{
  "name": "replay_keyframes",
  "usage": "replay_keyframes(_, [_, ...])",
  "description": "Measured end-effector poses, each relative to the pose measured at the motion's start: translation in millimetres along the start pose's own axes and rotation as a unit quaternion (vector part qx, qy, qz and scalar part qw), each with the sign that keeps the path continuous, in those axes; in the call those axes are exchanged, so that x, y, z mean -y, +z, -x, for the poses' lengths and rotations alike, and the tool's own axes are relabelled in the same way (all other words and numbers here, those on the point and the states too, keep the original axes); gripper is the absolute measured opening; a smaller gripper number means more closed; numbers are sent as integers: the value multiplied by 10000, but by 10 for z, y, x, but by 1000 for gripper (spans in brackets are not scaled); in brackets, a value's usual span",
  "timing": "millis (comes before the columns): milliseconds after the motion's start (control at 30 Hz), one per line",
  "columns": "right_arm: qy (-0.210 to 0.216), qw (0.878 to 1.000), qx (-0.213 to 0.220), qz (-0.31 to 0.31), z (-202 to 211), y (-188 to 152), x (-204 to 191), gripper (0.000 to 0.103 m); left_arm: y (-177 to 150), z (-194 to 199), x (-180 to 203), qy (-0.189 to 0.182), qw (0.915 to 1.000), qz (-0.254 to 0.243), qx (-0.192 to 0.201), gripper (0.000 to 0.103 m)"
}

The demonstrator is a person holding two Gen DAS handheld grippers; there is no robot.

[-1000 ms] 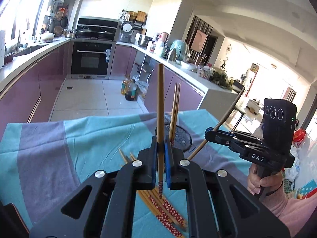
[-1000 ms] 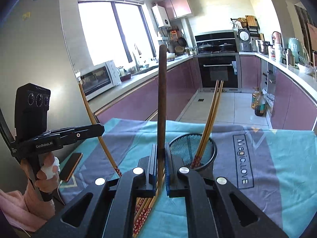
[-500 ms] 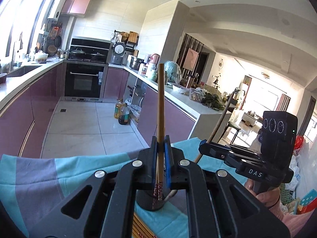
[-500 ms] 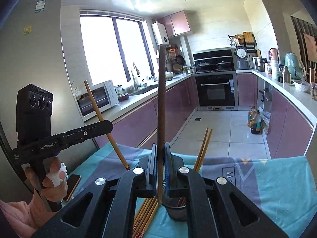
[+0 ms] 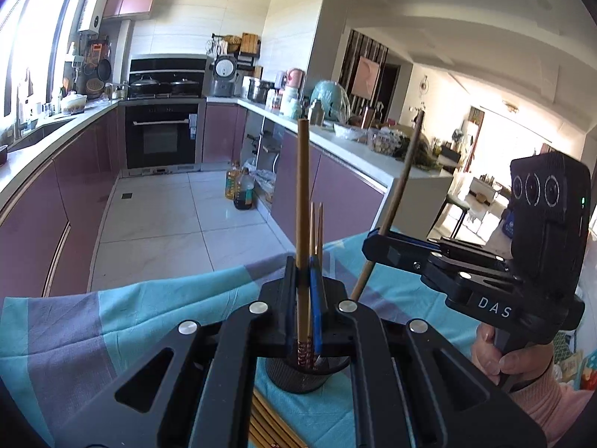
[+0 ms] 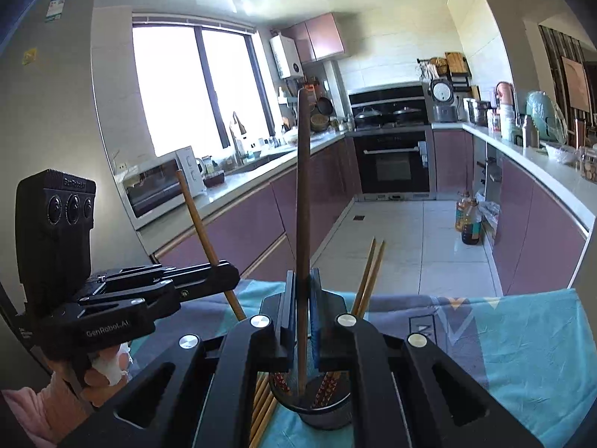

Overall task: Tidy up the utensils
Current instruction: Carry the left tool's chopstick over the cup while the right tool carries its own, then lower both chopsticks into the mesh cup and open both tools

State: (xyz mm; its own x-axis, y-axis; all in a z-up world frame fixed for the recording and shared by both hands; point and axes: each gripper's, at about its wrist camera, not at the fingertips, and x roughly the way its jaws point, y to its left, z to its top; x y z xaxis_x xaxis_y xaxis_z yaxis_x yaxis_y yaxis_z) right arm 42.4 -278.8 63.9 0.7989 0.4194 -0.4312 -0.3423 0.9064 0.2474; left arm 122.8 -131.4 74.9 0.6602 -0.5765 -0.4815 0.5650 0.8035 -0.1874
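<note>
My left gripper is shut on a pale wooden chopstick held upright, its patterned lower end over the mouth of the black mesh holder. Two chopsticks stand in that holder. My right gripper is shut on a darker brown chopstick, whose lower end reaches into the holder. Each gripper shows in the other's view: the right gripper with its dark chopstick, the left gripper with its pale chopstick.
Several loose chopsticks lie on the teal and grey cloth to the left of the holder. A hand in a pink sleeve holds the right gripper. Purple kitchen cabinets and a tiled floor lie beyond the table edge.
Both grippers have risen and moved in over the holder with their chopsticks. The holder, ahead on the cloth a second ago, now sits right under both sets of jaws.
</note>
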Motion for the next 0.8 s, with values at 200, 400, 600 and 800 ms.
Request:
replay_keyframes(200, [25,9989,-457,-82,-209,-111,42,6,-169,-242,-49,11,9992,-87,-386,7])
replay_keyframes(400, [39,9967,-791,-162,-359,-202,62,6,-252,-436,-124,24,9975,-124,-697,7])
replay_keyframes(600, [-20,9955,-920,-233,-465,-222,96,6,-226,-567,-201,57,9969,-21,-786,8])
replay_keyframes(800, [-81,9949,-968,-287,-559,-212,100,6,-188,-683,-261,89,9965,43,-833,8])
